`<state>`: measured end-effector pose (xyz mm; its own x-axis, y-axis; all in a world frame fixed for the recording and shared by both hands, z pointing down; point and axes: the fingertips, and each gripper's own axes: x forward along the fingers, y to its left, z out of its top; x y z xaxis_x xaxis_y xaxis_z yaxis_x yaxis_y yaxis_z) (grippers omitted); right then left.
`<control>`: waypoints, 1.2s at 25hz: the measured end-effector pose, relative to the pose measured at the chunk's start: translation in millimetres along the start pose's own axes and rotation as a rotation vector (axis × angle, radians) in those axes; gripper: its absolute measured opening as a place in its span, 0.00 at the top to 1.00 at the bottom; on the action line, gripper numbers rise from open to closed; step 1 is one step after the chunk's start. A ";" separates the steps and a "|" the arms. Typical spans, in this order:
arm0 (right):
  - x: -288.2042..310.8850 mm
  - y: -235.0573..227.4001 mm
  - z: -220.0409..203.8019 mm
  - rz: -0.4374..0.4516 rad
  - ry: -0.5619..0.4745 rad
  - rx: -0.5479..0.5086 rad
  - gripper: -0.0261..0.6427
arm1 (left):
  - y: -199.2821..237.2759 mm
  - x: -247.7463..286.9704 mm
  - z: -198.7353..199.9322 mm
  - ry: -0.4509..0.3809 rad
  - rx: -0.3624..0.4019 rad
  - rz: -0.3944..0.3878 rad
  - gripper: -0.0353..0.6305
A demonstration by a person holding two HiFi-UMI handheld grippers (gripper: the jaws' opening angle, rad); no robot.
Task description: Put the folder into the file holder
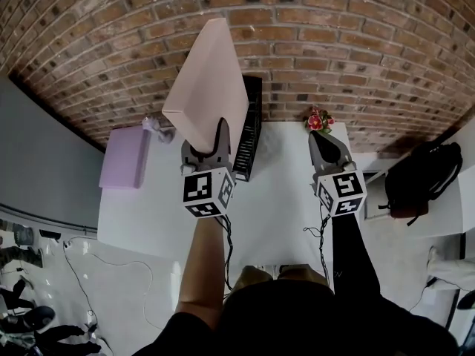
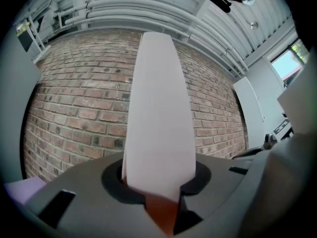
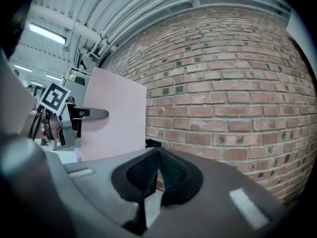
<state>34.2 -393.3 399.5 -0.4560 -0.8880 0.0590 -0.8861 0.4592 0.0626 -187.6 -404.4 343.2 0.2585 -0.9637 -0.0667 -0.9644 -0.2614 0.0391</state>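
A brick wall (image 1: 297, 43) fills the background. A white table (image 1: 274, 213) stands against it.

The pink folder (image 1: 211, 87) is held in the air above the table's far left part, tilted, with its upper edge leaning towards the wall. Its lower edge sits between the fingers of the left gripper (image 1: 215, 136), which are clamped on it. The left gripper view shows the folder (image 2: 158, 123) rising straight out of the closed grip.

The black file holder (image 1: 251, 124) stands on the table against the wall, just beside the folder's right edge. The folder is not inside it.

A black backpack (image 1: 423, 176) sits off the table's right side. A purple box (image 1: 125, 158) lies off its left side.

The right gripper (image 1: 320, 141) hovers over the table's right part, well apart from the folder. Its fingers are together and hold nothing.

A small bunch of red flowers (image 1: 319, 119) stands at the far right corner of the table.
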 end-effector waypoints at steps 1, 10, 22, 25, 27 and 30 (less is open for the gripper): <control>2.8 -3.1 -0.6 0.004 0.001 0.001 0.96 | -1.1 3.5 -0.8 0.001 0.001 0.003 0.75; 21.6 -33.0 -12.6 0.026 0.017 0.015 0.96 | -8.3 33.8 -11.3 0.012 0.015 0.033 0.74; 37.6 -53.8 -31.2 0.048 0.031 0.038 0.96 | -6.7 64.1 -35.3 0.006 0.050 0.053 0.75; 39.5 -58.9 -33.8 0.050 0.036 0.039 0.96 | -4.9 66.2 -41.1 0.006 0.045 0.057 0.75; 40.6 -60.8 -35.7 0.052 0.038 0.040 0.96 | -3.5 66.7 -44.8 0.008 0.042 0.060 0.75; 43.0 -61.6 -38.7 0.056 0.046 0.040 0.96 | -1.6 67.4 -50.7 0.013 0.036 0.067 0.75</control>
<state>72.3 -458.9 436.8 -0.5014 -0.8585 0.1071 -0.8624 0.5059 0.0182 -165.8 -471.7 389.2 0.1939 -0.9796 -0.0521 -0.9809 -0.1945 0.0069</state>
